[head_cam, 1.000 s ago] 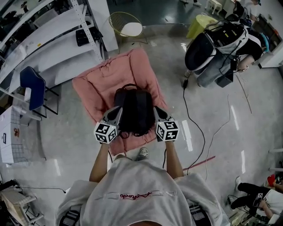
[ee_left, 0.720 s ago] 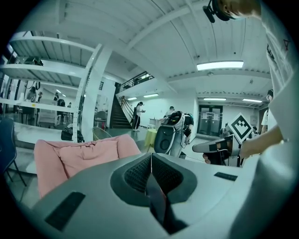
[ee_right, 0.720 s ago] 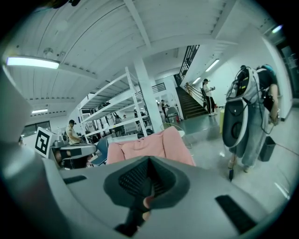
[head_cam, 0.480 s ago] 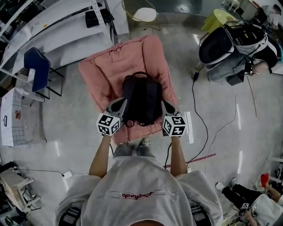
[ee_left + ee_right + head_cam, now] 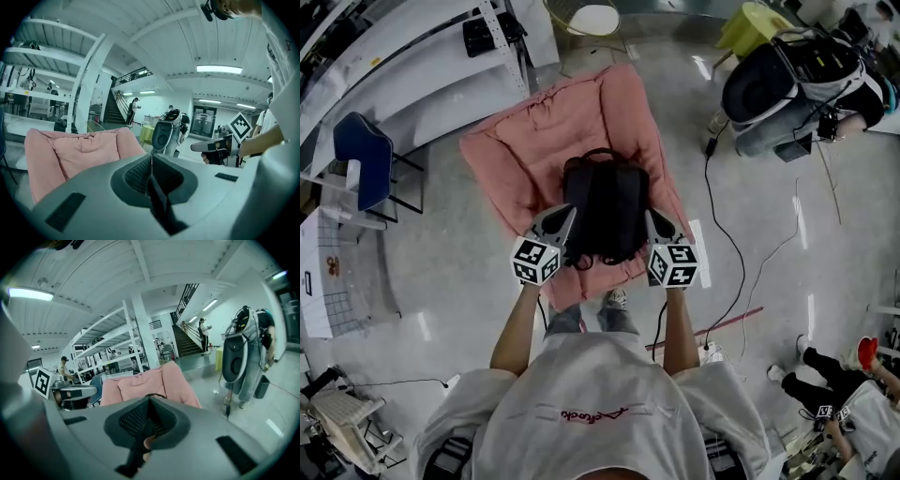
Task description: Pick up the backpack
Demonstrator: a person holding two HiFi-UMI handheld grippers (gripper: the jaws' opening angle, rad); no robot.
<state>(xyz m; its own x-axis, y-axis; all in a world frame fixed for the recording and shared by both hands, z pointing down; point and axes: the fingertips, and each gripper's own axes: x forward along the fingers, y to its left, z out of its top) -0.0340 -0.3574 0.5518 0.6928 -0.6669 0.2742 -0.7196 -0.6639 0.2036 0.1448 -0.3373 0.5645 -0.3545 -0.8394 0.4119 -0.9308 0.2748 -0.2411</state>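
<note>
Both tongs have dipped slightly with the black backpack [image 5: 605,211] between them over the pink cushion [image 5: 534,141]; left tongs [image 5: 566,216] and right tongs [image 5: 652,218] each clamp shut on a dark strap [image 5: 157,201]; the grasp looks done, a clear lift remains.

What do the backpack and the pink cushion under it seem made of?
The backpack: black matte fabric, probably nylon or polyester; no shine, soft outline. The pink cushion: soft stuffed cloth, matte; puffy panels with stitched creases.
</note>
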